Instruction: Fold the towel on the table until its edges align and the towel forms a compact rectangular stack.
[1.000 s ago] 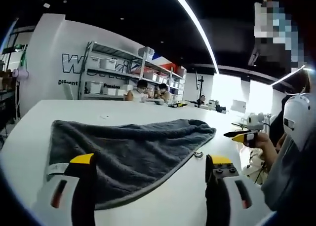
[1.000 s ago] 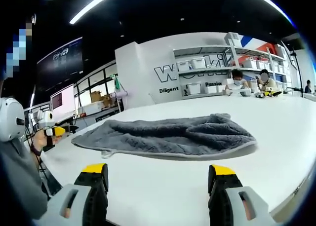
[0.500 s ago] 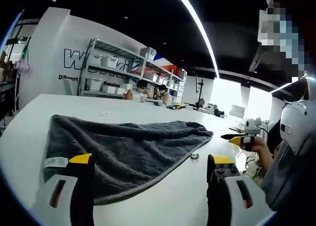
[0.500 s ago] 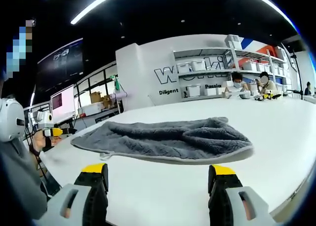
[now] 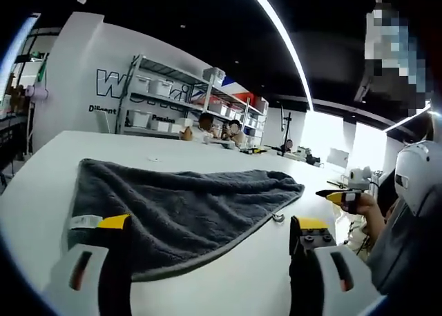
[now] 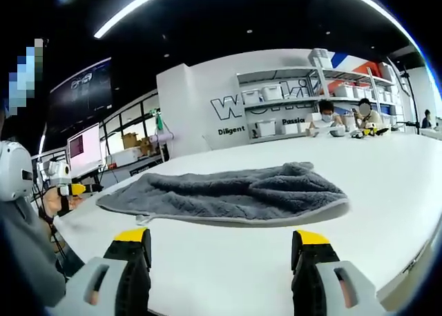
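A dark grey towel (image 5: 179,209) lies spread and rumpled on the white table (image 5: 41,171); a white label shows at its near left corner and a small loop at its right edge. My left gripper (image 5: 210,257) stands open just short of the towel's near edge, nothing between its jaws. In the right gripper view the same towel (image 6: 228,195) lies a little beyond my right gripper (image 6: 219,261), which is open and empty over bare table. The other gripper (image 6: 69,190) shows at the far left, held by a person's hand.
Shelves with white bins (image 5: 148,102) line the far wall, with seated people (image 5: 206,126) at the table's far end. A person with a white headset (image 5: 418,181) stands close on the right. The table's edge (image 6: 407,261) curves near the right side.
Both views shifted slightly with the hands. The towel has not moved and both grippers stay open.
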`<state>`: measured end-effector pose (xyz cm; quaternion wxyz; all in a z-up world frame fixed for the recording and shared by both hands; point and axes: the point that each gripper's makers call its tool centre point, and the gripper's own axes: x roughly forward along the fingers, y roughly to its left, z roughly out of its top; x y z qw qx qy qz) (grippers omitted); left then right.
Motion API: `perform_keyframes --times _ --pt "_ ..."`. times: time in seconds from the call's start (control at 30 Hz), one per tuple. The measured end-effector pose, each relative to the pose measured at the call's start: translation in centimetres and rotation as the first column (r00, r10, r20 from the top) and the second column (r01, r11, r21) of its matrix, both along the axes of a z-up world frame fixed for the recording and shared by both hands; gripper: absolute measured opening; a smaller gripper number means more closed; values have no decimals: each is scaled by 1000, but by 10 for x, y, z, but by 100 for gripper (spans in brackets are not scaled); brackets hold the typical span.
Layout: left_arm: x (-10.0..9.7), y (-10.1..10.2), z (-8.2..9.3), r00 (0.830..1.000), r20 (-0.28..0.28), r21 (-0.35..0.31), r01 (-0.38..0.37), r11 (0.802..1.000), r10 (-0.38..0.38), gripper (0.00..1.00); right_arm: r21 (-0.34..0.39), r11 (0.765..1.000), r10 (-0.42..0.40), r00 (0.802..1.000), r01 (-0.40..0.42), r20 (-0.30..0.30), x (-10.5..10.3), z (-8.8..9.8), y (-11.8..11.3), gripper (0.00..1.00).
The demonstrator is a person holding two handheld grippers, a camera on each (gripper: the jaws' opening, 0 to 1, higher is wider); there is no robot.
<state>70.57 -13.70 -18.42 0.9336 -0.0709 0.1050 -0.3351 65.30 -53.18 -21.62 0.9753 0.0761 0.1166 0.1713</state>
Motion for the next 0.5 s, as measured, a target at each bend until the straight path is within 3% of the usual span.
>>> perform_keyframes --times 0.5 --pt "-2 5 -6 1000 -16 1 -19 1000 19 99 8 1000 -1 1000 1 5 4 0 2 88"
